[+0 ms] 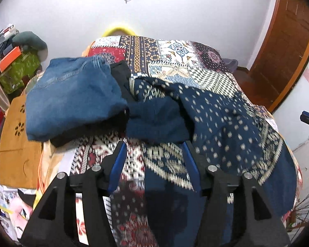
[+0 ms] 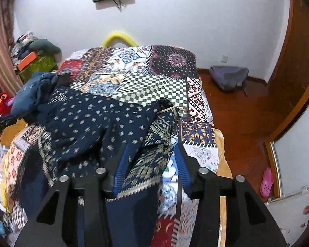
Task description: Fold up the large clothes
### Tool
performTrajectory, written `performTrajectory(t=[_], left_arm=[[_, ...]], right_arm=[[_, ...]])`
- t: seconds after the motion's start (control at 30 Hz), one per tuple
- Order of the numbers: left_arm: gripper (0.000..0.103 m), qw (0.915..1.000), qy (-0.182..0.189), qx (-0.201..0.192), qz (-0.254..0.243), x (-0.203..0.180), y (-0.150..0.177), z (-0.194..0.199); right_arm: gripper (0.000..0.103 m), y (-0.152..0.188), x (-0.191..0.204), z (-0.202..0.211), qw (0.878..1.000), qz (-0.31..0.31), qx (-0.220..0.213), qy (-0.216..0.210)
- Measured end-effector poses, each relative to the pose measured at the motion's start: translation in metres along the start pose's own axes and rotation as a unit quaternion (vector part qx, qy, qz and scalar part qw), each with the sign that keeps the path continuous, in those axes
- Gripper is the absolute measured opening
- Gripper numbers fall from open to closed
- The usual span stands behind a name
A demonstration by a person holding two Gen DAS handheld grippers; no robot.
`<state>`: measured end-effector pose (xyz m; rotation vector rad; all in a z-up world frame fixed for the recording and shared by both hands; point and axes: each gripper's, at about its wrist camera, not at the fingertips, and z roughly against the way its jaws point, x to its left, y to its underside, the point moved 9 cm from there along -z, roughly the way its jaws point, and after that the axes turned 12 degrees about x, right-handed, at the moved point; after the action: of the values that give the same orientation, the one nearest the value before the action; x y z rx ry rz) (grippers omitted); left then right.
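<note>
A large navy garment [image 1: 226, 123] with cream dots and a patterned border lies crumpled on the patchwork bedspread [image 1: 175, 61]. It also shows in the right wrist view [image 2: 88, 123]. My left gripper [image 1: 154, 146] is open, its fingers straddling the garment's near patterned edge. My right gripper [image 2: 152, 148] is open, with a patterned fold of the garment lying between its fingers. A folded pair of blue jeans [image 1: 72, 98] lies at the left on a black garment [image 1: 121, 76].
The bed's right edge drops to a wooden floor [image 2: 237, 113] with a grey bag [image 2: 228, 78]. Clutter and a green box [image 1: 18, 70] stand at the left. A yellow-brown cloth [image 1: 16, 144] lies at the bed's left side.
</note>
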<state>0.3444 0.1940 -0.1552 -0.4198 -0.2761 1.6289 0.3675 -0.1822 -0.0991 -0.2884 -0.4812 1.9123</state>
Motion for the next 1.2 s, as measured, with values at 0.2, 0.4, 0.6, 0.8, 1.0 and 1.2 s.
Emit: performTrajectory(t=[0.2, 0.4, 0.6, 0.8, 1.0, 1.2], left_arm=[[0.056, 0.9993, 0.022, 0.03, 0.005, -0.004, 0.055, 0.001], [0.056, 0.9978, 0.0, 0.063, -0.021, -0.013, 0.112, -0.008], [0.056, 0.992, 0.058, 0.112, 0.002, -0.025, 0.166, -0.027], [0.057, 0.9772, 0.099, 0.172, 0.075, -0.023, 0.211, -0.061], [0.058, 0.9734, 0.143, 0.158, 0.084, -0.047, 0.206, -0.062], [0.062, 0.9764, 0.147, 0.143, 0.068, -0.066, 0.197, -0.064]], right_arm=[[0.044, 0.043, 0.019, 0.011, 1.0, 0.025, 0.003, 0.002], [0.044, 0.086, 0.029, 0.002, 0.999, 0.02, 0.028, -0.007], [0.044, 0.139, 0.03, -0.025, 0.996, -0.029, 0.075, -0.032], [0.044, 0.17, 0.025, -0.035, 0.99, -0.083, 0.09, -0.071], [0.044, 0.175, 0.024, -0.033, 0.982, -0.116, 0.106, -0.11], [0.048, 0.176, 0.039, -0.036, 0.985, -0.096, 0.097, -0.108]])
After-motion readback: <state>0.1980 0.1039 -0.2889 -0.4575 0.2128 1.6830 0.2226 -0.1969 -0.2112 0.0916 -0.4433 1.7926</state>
